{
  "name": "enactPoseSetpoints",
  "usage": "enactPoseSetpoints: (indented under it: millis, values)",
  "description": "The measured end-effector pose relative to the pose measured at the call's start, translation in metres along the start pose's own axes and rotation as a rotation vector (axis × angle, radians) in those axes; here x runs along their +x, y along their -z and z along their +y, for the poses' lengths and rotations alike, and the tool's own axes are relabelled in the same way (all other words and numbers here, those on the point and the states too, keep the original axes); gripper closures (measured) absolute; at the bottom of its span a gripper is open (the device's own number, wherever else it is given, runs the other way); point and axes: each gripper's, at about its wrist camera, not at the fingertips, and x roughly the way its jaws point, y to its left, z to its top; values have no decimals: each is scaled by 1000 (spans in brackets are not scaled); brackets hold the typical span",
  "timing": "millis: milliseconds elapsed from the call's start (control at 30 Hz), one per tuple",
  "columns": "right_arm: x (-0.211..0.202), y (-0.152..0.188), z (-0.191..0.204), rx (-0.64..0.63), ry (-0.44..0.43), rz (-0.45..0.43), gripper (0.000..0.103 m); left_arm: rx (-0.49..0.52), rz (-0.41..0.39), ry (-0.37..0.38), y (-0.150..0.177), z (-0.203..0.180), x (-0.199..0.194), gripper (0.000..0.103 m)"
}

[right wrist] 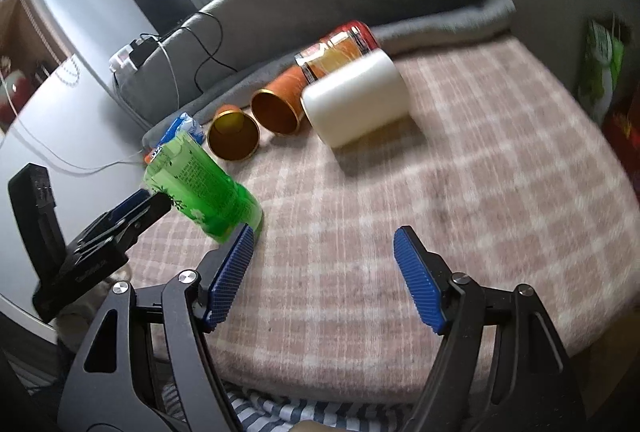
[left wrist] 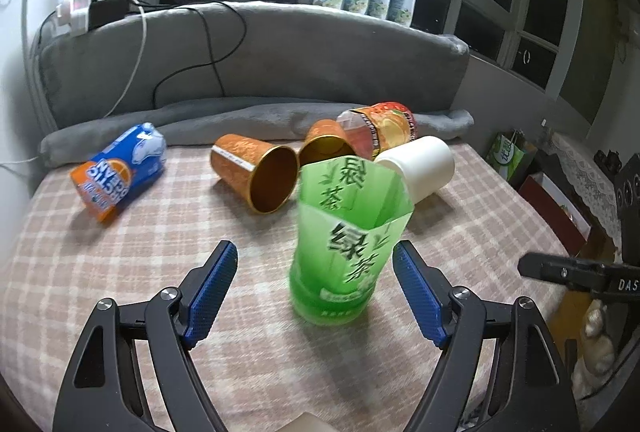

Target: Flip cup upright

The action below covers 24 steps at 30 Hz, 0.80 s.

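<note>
A green cut-bottle cup [left wrist: 344, 244] stands upright, open end up, on the checked blanket [left wrist: 140, 252]. My left gripper [left wrist: 316, 288] is open, its blue pads on either side of the cup and apart from it. In the right wrist view the green cup [right wrist: 200, 184] stands at the left with the left gripper's finger beside it. My right gripper [right wrist: 324, 272] is open and empty over bare blanket. A white cup [left wrist: 420, 164] [right wrist: 356, 100] lies on its side behind the green one.
Two orange cups [left wrist: 256, 172] [left wrist: 324, 144], a red-orange cut bottle [left wrist: 380, 128] and a blue-orange one [left wrist: 120, 172] lie on their sides at the back. A grey headboard [left wrist: 256, 56] with cables stands behind. The bed's right edge drops to clutter on the floor.
</note>
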Motion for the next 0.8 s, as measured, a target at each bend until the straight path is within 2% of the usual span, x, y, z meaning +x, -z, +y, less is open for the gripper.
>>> enactPoseSetpoints:
  millis: [300, 533, 800]
  values:
    - [-6, -13, 35, -181, 77, -124, 15, -12, -66, -58, 4, 8, -32, 23]
    - [-11, -16, 55, -258, 140, -211, 14, -28, -177, -131, 8, 10, -69, 22]
    - [-36, -10, 81, -327, 231, -409, 1, -20, -324, -237, 8, 9, -104, 21]
